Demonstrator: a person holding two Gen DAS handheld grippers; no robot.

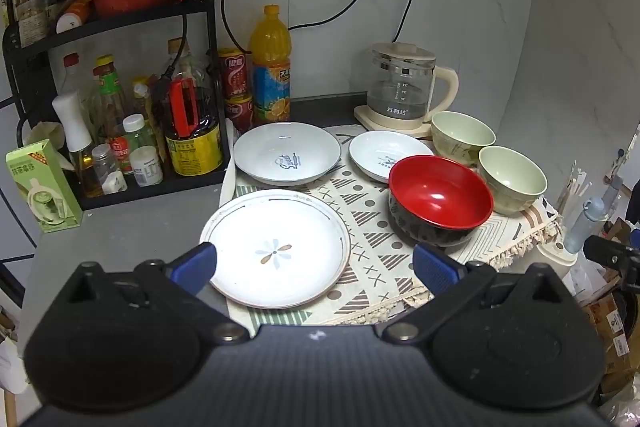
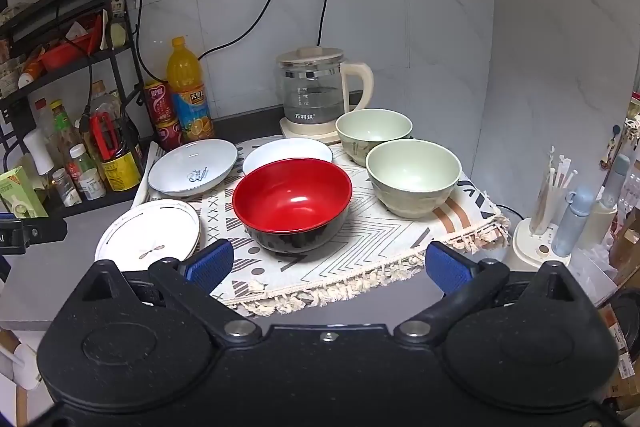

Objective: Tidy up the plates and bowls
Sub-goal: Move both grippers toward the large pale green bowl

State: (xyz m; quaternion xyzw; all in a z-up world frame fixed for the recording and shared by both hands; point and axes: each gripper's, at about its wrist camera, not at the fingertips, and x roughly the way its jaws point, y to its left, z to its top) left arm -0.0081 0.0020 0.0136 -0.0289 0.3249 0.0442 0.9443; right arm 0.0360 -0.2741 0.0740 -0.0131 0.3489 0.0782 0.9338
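Observation:
On a patterned cloth [image 1: 372,227] lie a flower-printed white plate [image 1: 276,247] [image 2: 148,231], two white deep plates [image 1: 286,151] [image 1: 386,153] [image 2: 193,166] [image 2: 286,150], a red bowl with a black outside [image 1: 440,201] [image 2: 292,199] and two pale green bowls [image 1: 462,135] [image 1: 512,179] [image 2: 374,129] [image 2: 412,173]. My left gripper [image 1: 316,267] is open just above the near edge of the flower plate, nothing between its blue pads. My right gripper [image 2: 330,267] is open in front of the red bowl, holding nothing.
A glass kettle [image 1: 402,87] [image 2: 316,91] stands behind the bowls, plugged into wall sockets. A black rack [image 1: 120,75] with bottles and cans fills the left side, an orange drink bottle [image 1: 271,67] beside it. A green carton [image 1: 42,183] stands on the grey counter. Beyond the counter's right edge are a straw holder [image 2: 540,227] and boxes.

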